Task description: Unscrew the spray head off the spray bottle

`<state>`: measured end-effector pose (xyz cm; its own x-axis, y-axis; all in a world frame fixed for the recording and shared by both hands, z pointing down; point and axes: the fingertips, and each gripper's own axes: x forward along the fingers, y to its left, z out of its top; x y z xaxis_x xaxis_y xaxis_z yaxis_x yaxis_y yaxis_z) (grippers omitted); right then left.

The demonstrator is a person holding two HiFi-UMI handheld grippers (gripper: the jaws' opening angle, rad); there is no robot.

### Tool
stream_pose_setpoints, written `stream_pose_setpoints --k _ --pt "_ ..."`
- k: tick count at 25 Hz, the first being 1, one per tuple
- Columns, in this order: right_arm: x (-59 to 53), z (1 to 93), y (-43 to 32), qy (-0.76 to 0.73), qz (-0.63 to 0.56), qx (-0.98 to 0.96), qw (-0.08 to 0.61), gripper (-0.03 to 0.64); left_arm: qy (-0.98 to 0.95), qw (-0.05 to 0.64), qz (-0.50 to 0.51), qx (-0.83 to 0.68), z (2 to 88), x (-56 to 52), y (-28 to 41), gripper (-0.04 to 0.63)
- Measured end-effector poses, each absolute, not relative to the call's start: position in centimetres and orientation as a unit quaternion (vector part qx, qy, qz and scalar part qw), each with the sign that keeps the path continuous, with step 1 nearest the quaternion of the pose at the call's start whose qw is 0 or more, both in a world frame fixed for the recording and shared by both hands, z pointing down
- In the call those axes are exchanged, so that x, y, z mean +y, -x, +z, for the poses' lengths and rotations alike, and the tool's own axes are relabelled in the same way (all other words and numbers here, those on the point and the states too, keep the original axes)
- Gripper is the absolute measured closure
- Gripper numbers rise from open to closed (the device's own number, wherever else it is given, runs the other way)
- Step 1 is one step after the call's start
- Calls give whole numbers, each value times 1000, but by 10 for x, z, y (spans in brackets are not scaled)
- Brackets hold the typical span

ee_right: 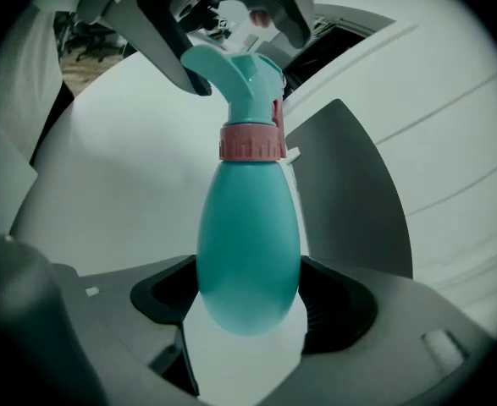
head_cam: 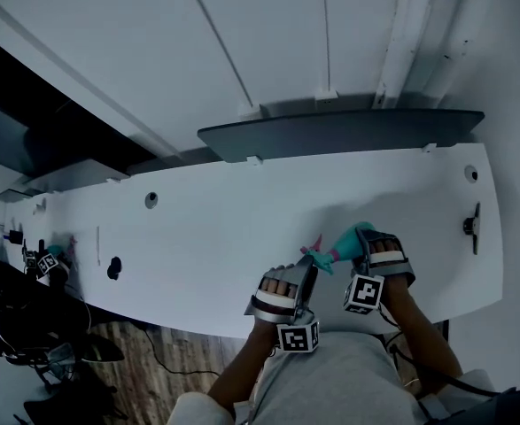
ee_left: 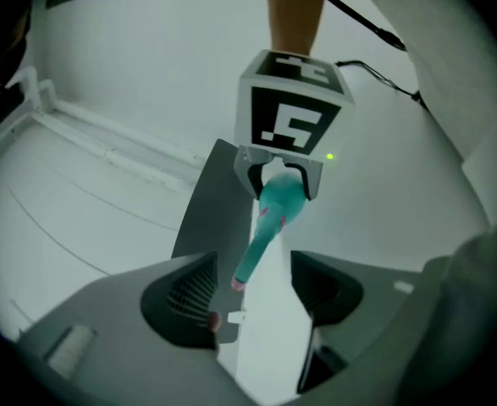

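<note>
A teal spray bottle (ee_right: 248, 252) with a pink collar (ee_right: 252, 142) and a teal spray head (ee_right: 235, 74) is held above the white table (head_cam: 242, 220). My right gripper (ee_right: 250, 307) is shut on the bottle's rounded body, with a pad pressing each side. My left gripper (ee_left: 252, 290) is open. The spray head's nozzle tip (ee_left: 246, 269) lies between its jaws without touching either pad. In the head view the two grippers meet near the table's front edge, the left gripper (head_cam: 311, 266) at the spray head (head_cam: 320, 255) and the right gripper (head_cam: 366, 242) on the bottle (head_cam: 348, 240).
A dark grey panel (head_cam: 339, 131) runs along the table's far edge. A black knob (head_cam: 113, 268) and a small marker cube with a teal object (head_cam: 47, 260) sit at the table's left end. A black fitting (head_cam: 472, 227) is at the right end. Chairs and wood floor lie lower left.
</note>
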<state>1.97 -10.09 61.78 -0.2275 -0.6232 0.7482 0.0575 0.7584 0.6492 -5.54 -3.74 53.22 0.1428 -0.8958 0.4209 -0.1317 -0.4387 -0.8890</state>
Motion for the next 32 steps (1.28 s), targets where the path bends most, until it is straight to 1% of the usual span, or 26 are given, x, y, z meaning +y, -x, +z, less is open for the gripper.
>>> stream_pose_setpoints --k 2,4,6,7,8,9,12,15,17,19,20,21,25,27,29,30,31,32 --pt "-101 612 -14 -184 -312 -712 601 242 652 371 -547 371 543 -38 58 325" --pt "-102 604 -7 -183 -330 -706 599 242 646 371 -559 364 550 -38 60 341" --pt "-104 594 0 -195 -345 -704 589 242 638 377 -559 371 549 -40 60 388" --pt "-103 593 0 -196 -350 -701 590 242 633 382 -557 378 546 -41 61 421" --pt "-101 594 -3 -190 -352 -695 598 242 630 385 -556 382 543 -42 61 472" --pt "-100 595 -5 -185 -353 -690 605 242 629 386 -556 383 541 -42 60 489" --pt "-99 591 -8 -188 -366 -682 605 242 633 381 -558 378 543 -41 60 500" --pt "-101 583 0 -205 -377 -694 579 242 643 368 -561 370 540 -40 59 502" --pt "-100 583 -1 -203 -380 -698 573 242 660 347 -564 354 541 -39 56 500" --pt "-99 583 -2 -199 -385 -698 570 242 687 307 -567 334 543 -36 53 489" --pt "-98 583 -4 -198 -389 -696 570 242 708 275 -561 329 545 -34 50 486" --pt "-98 582 -6 -197 -395 -693 570 243 733 233 -547 330 546 -31 48 531" --pt "-105 569 -7 -204 -450 -672 553 244 812 37 -461 356 545 -28 45 531" --pt "-109 559 -10 -222 -483 -656 535 243 847 -108 -375 361 542 -26 41 531" --pt "-114 550 -13 -244 -510 -643 516 242 859 -288 -247 344 535 -25 35 531" --pt "-116 545 -13 -253 -518 -640 508 242 851 -365 -182 330 530 -25 32 531" --pt "-118 540 -13 -257 -521 -641 502 242 839 -422 -128 318 525 -26 31 531" --pt "-119 538 -12 -258 -519 -644 499 242 828 -457 -88 312 520 -27 30 531"
